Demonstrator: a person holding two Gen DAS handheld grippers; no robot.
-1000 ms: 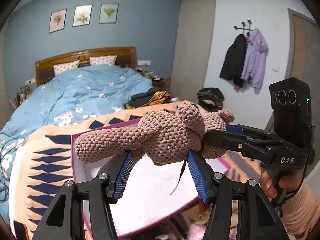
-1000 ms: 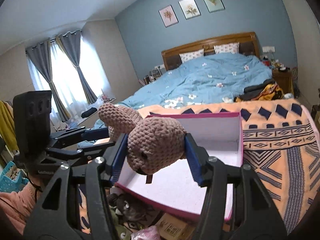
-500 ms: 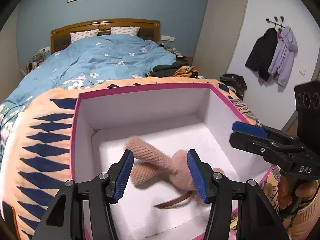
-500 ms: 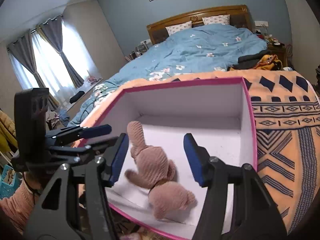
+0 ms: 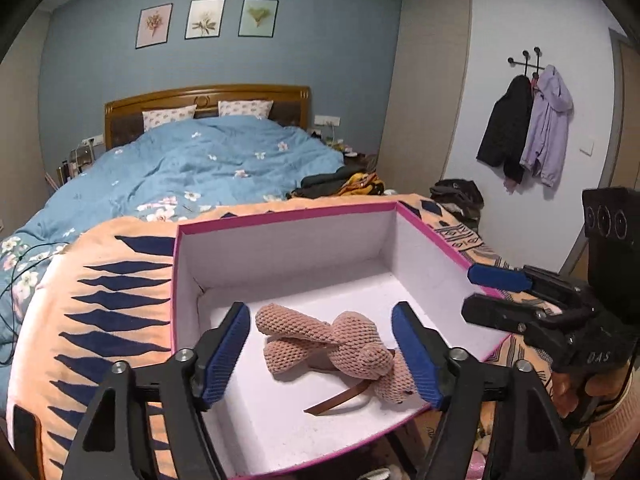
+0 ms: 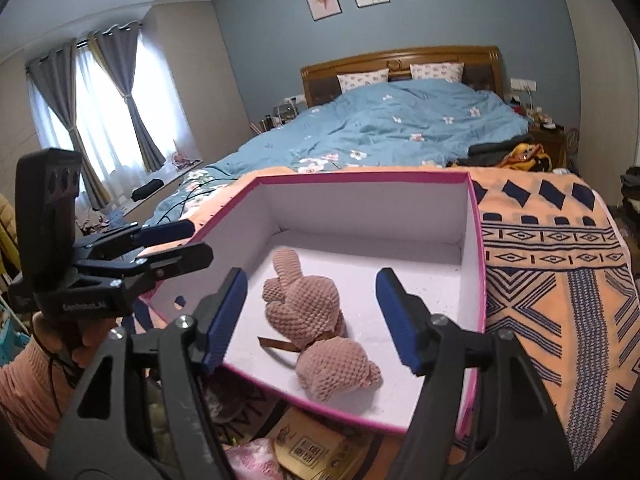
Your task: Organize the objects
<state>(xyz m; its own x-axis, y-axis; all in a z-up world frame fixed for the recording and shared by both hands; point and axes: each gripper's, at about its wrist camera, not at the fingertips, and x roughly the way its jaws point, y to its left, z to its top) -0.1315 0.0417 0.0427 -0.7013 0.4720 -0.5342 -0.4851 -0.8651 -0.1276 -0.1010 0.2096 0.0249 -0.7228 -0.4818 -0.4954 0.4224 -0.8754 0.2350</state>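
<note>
A pink knitted plush rabbit with a brown ribbon lies on the white floor of an open pink-edged box; it also shows in the right wrist view inside the same box. My left gripper is open and empty above the box's near edge, jaws either side of the rabbit without touching it. My right gripper is open and empty over the box too. Each gripper shows in the other's view: the right one at the box's right side, the left one at its left.
The box rests on an orange blanket with navy patterns at the foot of a bed with a blue floral duvet. Clothes lie at the bed's right. Jackets hang on the right wall. Clutter and a cardboard box sit below.
A second ago both grippers held the rabbit above the box. They opened, the rabbit dropped onto the box floor, and both grippers have drawn back slightly.
</note>
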